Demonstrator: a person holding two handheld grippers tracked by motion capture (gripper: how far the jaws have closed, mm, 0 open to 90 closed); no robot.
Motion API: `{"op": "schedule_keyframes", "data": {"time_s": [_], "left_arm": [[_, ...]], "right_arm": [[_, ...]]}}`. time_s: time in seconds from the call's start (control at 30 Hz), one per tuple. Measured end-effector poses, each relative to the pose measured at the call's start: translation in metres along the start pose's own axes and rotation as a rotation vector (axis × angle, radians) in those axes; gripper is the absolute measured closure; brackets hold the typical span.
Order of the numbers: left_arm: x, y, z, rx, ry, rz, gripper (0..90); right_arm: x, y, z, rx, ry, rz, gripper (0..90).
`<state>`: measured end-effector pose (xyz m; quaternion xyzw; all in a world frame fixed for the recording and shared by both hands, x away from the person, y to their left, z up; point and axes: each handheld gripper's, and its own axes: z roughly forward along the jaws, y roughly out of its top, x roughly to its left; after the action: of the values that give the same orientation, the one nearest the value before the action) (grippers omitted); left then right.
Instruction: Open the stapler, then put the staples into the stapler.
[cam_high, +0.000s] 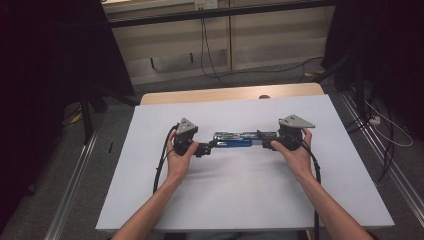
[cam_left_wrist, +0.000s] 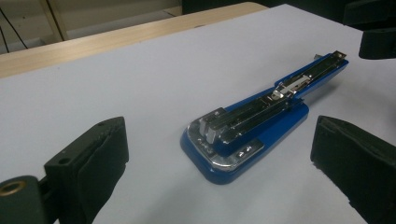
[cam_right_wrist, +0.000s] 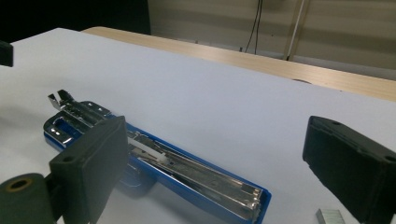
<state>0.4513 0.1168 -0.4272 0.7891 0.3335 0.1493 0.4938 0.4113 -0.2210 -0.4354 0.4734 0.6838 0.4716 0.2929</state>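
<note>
A blue stapler (cam_high: 232, 139) lies folded out flat on the white tabletop (cam_high: 235, 195), its metal staple channel facing up. My left gripper (cam_high: 207, 148) is at the stapler's left end. In the left gripper view the stapler's rounded end (cam_left_wrist: 224, 154) lies ahead between the two jaws of my left gripper (cam_left_wrist: 219, 135), which stands open and apart from it. My right gripper (cam_high: 264, 140) is at the other end, open. In the right gripper view the stapler (cam_right_wrist: 187, 172) runs past the left jaw of that gripper (cam_right_wrist: 217, 140). A small strip of staples (cam_right_wrist: 334, 217) lies near the right jaw.
A wooden table edge (cam_high: 230, 94) shows beyond the white surface. Cables (cam_high: 207, 50) hang against the back wall, and dark curtains stand at both sides. Metal rails run along the floor left and right of the table. The right gripper's dark body (cam_left_wrist: 373, 28) sits past the stapler's far end.
</note>
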Motion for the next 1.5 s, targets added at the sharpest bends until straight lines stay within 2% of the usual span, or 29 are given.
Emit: {"op": "schedule_keyframes", "data": {"time_s": [0.1,0.2,0.37,0.47,0.7,0.87,0.97,1.07,1.27,1.3,1.37,1.5], "left_arm": [[0.000,0.000,-0.007,-0.004,0.029,0.017,4.8],[0.002,-0.002,-0.012,0.003,0.042,0.013,4.8],[0.005,-0.007,-0.023,-0.021,0.055,-0.022,4.8],[0.005,-0.009,-0.028,-0.008,0.079,0.001,4.8],[0.007,-0.020,-0.043,-0.023,0.072,-0.010,4.8],[0.007,-0.026,-0.056,-0.029,0.072,-0.023,4.9],[0.006,-0.030,-0.064,-0.036,0.076,-0.025,4.8],[0.002,-0.036,-0.073,-0.030,0.080,0.003,4.8],[-0.003,-0.047,-0.089,-0.035,0.076,-0.024,4.8],[-0.003,-0.050,-0.093,-0.029,0.073,-0.017,4.7],[-0.001,-0.055,-0.099,-0.024,0.103,-0.002,4.7],[0.000,-0.056,-0.109,-0.067,0.138,-0.019,4.7]], "right_arm": [[-0.001,0.000,-0.002,-0.008,0.000,0.010,7.7],[-0.003,-0.001,-0.004,0.000,-0.004,0.018,7.7],[-0.003,-0.004,-0.008,0.004,-0.012,0.017,8.1],[-0.005,-0.003,-0.009,-0.007,-0.011,0.024,9.5],[-0.009,0.001,-0.014,-0.007,0.004,0.029,8.8],[-0.008,-0.006,-0.013,0.037,0.020,0.025,8.2],[-0.008,-0.008,-0.015,0.037,0.020,0.029,8.2],[-0.011,-0.006,-0.018,0.020,0.011,0.033,8.7],[-0.017,-0.003,-0.025,0.006,0.000,0.043,8.7],[-0.019,-0.003,-0.024,0.010,0.002,0.036,8.4],[-0.022,-0.001,-0.024,0.027,0.001,0.020,8.3],[-0.026,-0.001,-0.026,0.036,-0.004,0.025,8.2]]}}
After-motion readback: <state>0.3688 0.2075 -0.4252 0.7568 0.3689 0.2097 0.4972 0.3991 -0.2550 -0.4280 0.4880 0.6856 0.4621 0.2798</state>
